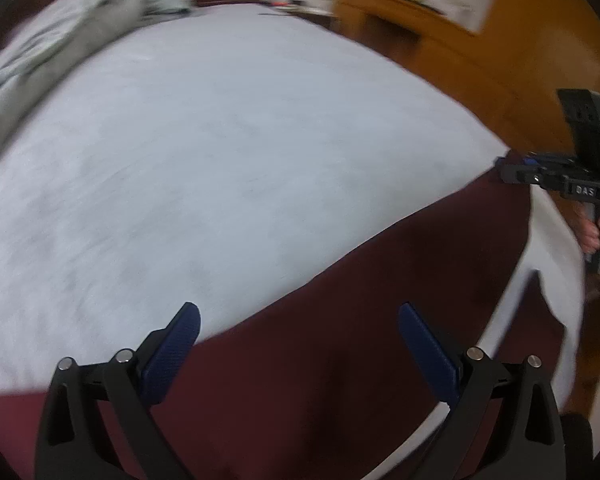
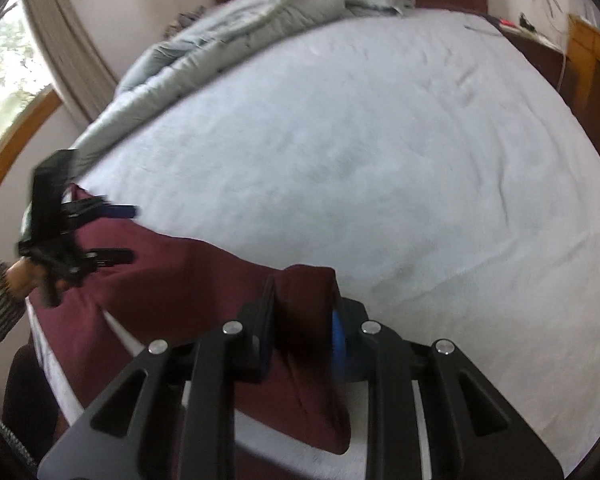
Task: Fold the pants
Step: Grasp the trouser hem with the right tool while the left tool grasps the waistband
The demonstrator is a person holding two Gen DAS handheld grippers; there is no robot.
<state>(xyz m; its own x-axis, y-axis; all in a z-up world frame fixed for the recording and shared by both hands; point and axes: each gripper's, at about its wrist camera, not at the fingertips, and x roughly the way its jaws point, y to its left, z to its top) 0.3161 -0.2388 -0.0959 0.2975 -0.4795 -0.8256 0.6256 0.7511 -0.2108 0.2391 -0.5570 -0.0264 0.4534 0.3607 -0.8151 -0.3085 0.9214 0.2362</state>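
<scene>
Right tongs (image 2: 302, 320) clenched on a bunched end of the maroon pants (image 2: 172, 280); left tongs (image 1: 300, 344) spread wide, gripping nothing, above them. Pants stretched along the bed (image 2: 340, 140) edge, folding barely begun, looks like.

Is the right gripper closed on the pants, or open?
Shut on the pants: in the right wrist view, the right gripper has a bunch of maroon fabric pinched between its two fingers, over the bed.
</scene>
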